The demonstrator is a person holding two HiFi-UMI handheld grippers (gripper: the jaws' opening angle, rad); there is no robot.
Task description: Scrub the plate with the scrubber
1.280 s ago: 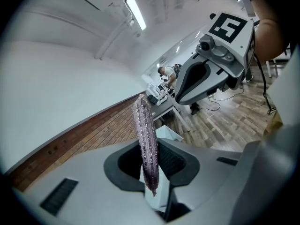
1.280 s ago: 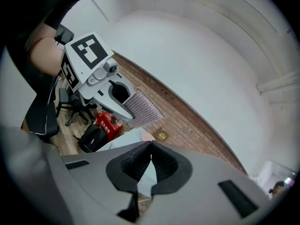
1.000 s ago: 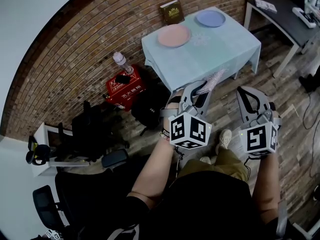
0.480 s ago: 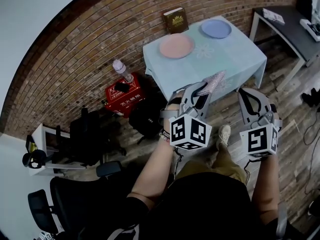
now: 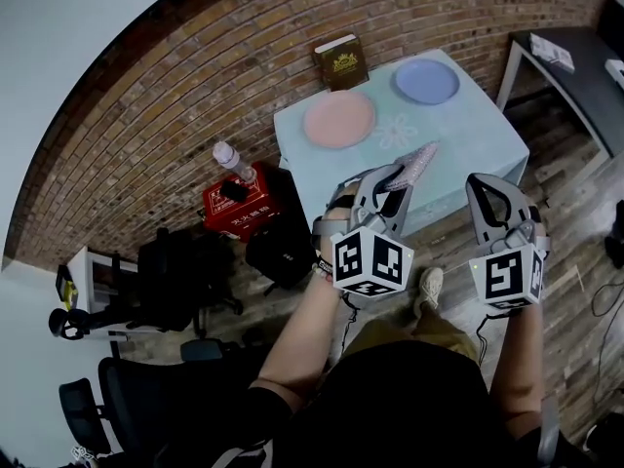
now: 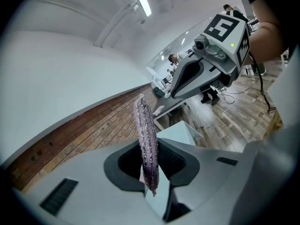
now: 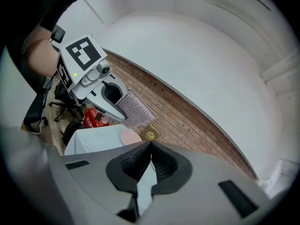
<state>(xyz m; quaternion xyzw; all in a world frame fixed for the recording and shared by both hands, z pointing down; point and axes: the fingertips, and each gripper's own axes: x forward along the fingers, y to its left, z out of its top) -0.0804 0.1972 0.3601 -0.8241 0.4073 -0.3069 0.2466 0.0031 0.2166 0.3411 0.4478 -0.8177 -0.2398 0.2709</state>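
Note:
A pink plate (image 5: 338, 119) and a blue plate (image 5: 426, 81) lie on the small table (image 5: 458, 154) with a pale blue cloth, ahead of both grippers. My left gripper (image 5: 390, 176) is shut on a flat, glittery grey-purple scrubber (image 5: 413, 162) that sticks out past its jaws, short of the table's near edge. In the left gripper view the scrubber (image 6: 144, 123) stands edge-on between the pads. My right gripper (image 5: 486, 185) is held beside it, off the table's near right corner, shut with nothing in it. In the right gripper view the jaws (image 7: 150, 145) meet, with the pink plate (image 7: 129, 136) beyond.
A brown box (image 5: 340, 62) leans on the brick wall behind the plates. Left of the table, a red box (image 5: 237, 206), a water bottle (image 5: 232, 161) and a black bag (image 5: 283, 252) sit on the wooden floor. Office chairs (image 5: 180, 276) stand farther left, a dark desk (image 5: 570, 52) at right.
The table and plates have come nearer below the grippers as the person walks up to them. Both grippers keep the same pose, the scrubber still held in the left one.

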